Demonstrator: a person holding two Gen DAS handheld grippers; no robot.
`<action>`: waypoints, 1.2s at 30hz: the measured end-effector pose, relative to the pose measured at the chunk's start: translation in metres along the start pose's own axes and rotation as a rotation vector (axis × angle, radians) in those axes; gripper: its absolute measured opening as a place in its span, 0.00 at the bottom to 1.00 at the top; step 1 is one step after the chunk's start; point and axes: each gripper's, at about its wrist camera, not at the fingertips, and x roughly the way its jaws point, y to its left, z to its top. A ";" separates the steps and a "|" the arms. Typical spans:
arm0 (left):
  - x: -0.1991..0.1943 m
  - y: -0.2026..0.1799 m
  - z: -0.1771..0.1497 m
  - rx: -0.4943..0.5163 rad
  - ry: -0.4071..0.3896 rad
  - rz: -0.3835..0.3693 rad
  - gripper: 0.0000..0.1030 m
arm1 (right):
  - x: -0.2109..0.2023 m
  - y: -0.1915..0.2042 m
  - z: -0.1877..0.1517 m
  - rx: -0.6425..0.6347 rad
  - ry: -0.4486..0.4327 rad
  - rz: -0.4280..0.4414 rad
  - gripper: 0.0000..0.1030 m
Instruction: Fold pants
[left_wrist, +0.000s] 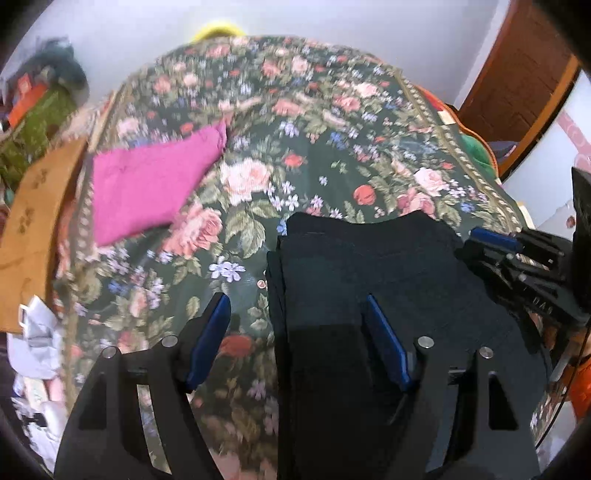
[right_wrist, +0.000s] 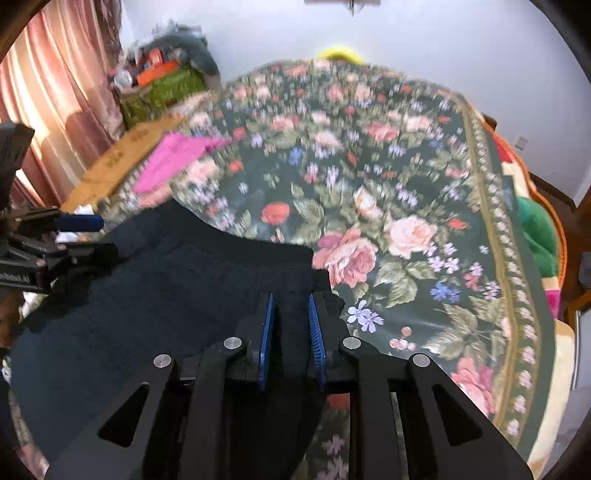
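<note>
Right wrist view: the dark pants (right_wrist: 155, 295) lie on a bed covered by a floral bedspread (right_wrist: 406, 177), and the right tongs (right_wrist: 291, 314) stand narrow, pinching a fold of the pants' edge between the 2 blue pads. Left wrist view: the left tongs (left_wrist: 295, 325) stand wide, straddling the pants' other edge without clamping it. A pink cloth (left_wrist: 147, 184) lies apart.

Spread wide underneath, a dark floral bedspread (right_wrist: 388, 192), with a magenta cloth (left_wrist: 147, 188) lying near its far left edge beside tan cardboard (left_wrist: 33, 229) (pink curtains (right_wrist: 55, 92) glowing further left).
</note>
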 end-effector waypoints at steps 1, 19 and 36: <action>-0.007 -0.002 -0.001 0.006 -0.011 0.002 0.73 | -0.007 0.000 0.000 0.005 -0.006 0.005 0.20; 0.011 -0.011 -0.012 -0.047 0.184 -0.142 0.81 | -0.016 -0.007 -0.051 0.214 0.102 0.166 0.68; 0.049 -0.018 0.003 -0.056 0.273 -0.266 0.76 | 0.020 -0.017 -0.044 0.307 0.229 0.370 0.44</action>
